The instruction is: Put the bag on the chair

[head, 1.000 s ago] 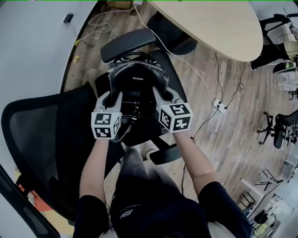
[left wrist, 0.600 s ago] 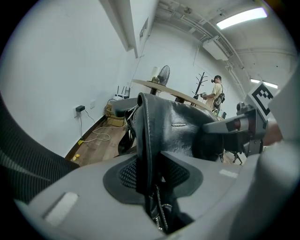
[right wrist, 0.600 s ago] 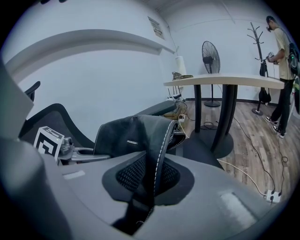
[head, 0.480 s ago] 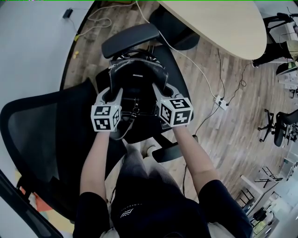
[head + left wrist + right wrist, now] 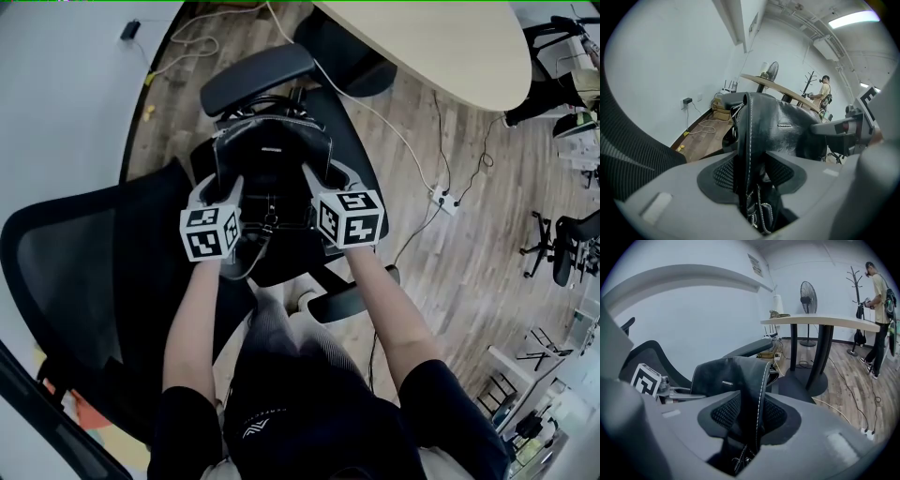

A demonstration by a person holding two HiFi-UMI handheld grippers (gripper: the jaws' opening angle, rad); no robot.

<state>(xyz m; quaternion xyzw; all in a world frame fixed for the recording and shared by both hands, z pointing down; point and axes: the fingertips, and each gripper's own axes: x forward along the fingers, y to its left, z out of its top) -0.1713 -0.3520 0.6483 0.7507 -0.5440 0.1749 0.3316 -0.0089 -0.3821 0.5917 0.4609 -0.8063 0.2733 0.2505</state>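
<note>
Both tools (image 5: 223, 186) (image 5: 328, 176) just opened around bag (image 5: 272, 155) on chair seat (image 5: 364, 195).

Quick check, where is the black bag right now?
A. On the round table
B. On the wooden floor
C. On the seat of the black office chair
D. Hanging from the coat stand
C: in the head view the black leather bag stands on the office chair's seat, its underside meeting the seat cushion.
</note>
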